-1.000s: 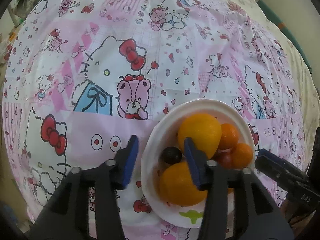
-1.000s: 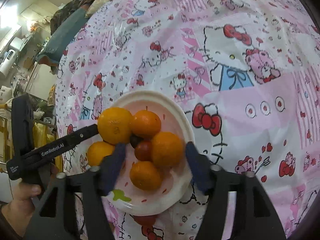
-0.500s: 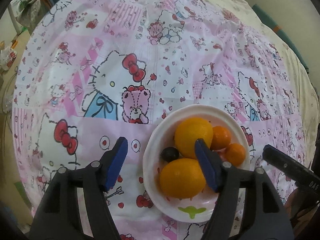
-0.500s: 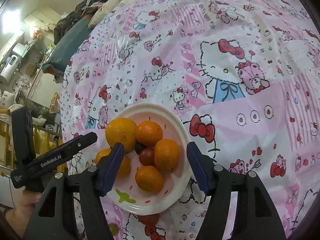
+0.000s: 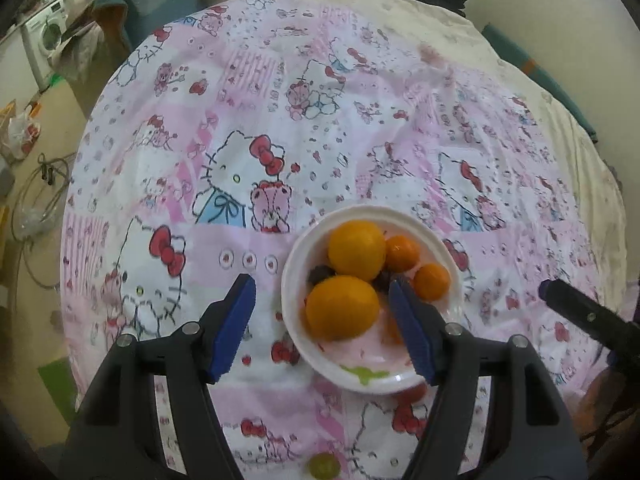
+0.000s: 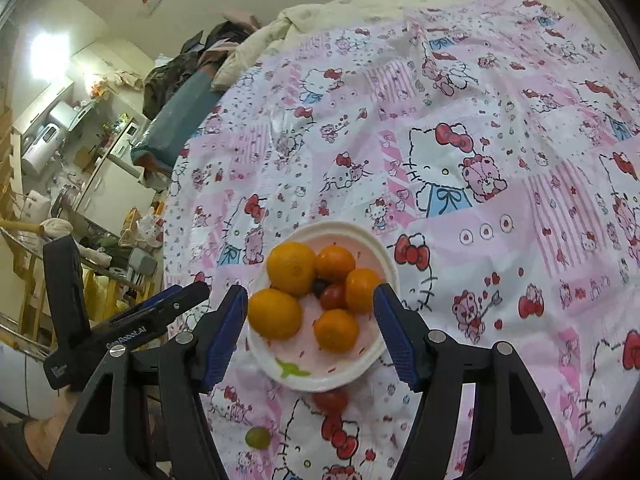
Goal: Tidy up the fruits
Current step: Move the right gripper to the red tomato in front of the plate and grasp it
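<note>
The left gripper (image 5: 322, 326) has its jaws standing apart and they hold nothing; in the left wrist view one blue pad is over the cloth at the lower centre, the other over the right part of the plate. The right gripper (image 6: 310, 332) is also parted and empty, its two pads on both sides of the plate in the lower centre of its frame.

Between and beyond the jaws lies the white plate (image 6: 372, 246) with the fruits in it: two large oranges (image 6: 291, 267), three smaller tangerines (image 6: 335, 262), a red cherry tomato (image 6: 333, 297) and a small dark fruit (image 5: 320, 274) which I cannot name. Outside the plate, just below its lower rim, another red tomato (image 6: 330, 400) lies on the cloth, and a green grape (image 6: 257, 437) is further down, near the bottom of the frame.

All of this rests on a pink cartoon-cat bedsheet (image 6: 500, 120). In the upper left of the right wrist view there is a cluttered kitchen corner (image 6: 60, 132).
</note>
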`<action>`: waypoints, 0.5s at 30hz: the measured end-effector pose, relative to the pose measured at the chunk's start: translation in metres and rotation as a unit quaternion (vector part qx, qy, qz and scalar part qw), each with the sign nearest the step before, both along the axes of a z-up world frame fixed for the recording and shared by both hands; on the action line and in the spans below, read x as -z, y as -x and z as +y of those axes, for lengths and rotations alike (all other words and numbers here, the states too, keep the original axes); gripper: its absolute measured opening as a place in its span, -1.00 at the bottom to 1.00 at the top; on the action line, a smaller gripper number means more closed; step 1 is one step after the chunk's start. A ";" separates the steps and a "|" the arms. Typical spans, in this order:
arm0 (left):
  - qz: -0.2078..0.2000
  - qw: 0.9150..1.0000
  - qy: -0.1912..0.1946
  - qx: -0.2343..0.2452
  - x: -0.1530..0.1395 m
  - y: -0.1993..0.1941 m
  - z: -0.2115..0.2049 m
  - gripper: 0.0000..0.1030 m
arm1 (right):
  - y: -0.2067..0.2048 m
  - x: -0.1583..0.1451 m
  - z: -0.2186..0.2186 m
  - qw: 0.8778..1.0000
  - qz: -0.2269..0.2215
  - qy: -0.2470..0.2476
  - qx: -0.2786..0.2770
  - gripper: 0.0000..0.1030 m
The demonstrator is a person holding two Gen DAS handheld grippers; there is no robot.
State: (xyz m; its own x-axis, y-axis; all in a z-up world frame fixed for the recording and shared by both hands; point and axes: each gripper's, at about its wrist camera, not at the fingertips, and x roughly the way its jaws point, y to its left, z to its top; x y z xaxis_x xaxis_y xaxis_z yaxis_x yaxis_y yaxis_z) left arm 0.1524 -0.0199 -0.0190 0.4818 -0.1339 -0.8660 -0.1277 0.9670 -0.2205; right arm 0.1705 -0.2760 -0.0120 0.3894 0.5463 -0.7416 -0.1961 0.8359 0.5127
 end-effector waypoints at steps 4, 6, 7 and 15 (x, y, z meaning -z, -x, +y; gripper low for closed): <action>0.004 1.000 -0.008 0.005 -0.003 0.018 -0.001 0.28 | 0.018 0.000 0.002 1.000 0.003 0.003 -0.008 0.32; 0.006 1.000 -0.012 0.011 -0.005 0.028 -0.002 0.28 | 0.025 0.000 0.002 1.000 0.002 0.006 -0.010 0.32; 0.005 1.000 -0.016 0.014 -0.006 0.034 -0.003 0.28 | 0.029 0.000 0.002 1.000 0.001 0.006 -0.009 0.32; 0.010 0.999 -0.029 0.027 -0.009 0.074 -0.004 0.28 | 0.050 0.012 -0.004 1.000 0.028 -0.002 0.003 0.36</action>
State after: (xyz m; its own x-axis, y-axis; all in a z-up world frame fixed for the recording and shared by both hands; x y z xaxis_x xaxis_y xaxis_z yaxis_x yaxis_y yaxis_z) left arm 0.0786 -0.0239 -0.0104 0.4577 -0.1086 -0.8824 -0.0789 0.9836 -0.1620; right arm 0.1200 -0.2797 -0.0240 0.3504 0.5474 -0.7599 -0.1624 0.8346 0.5263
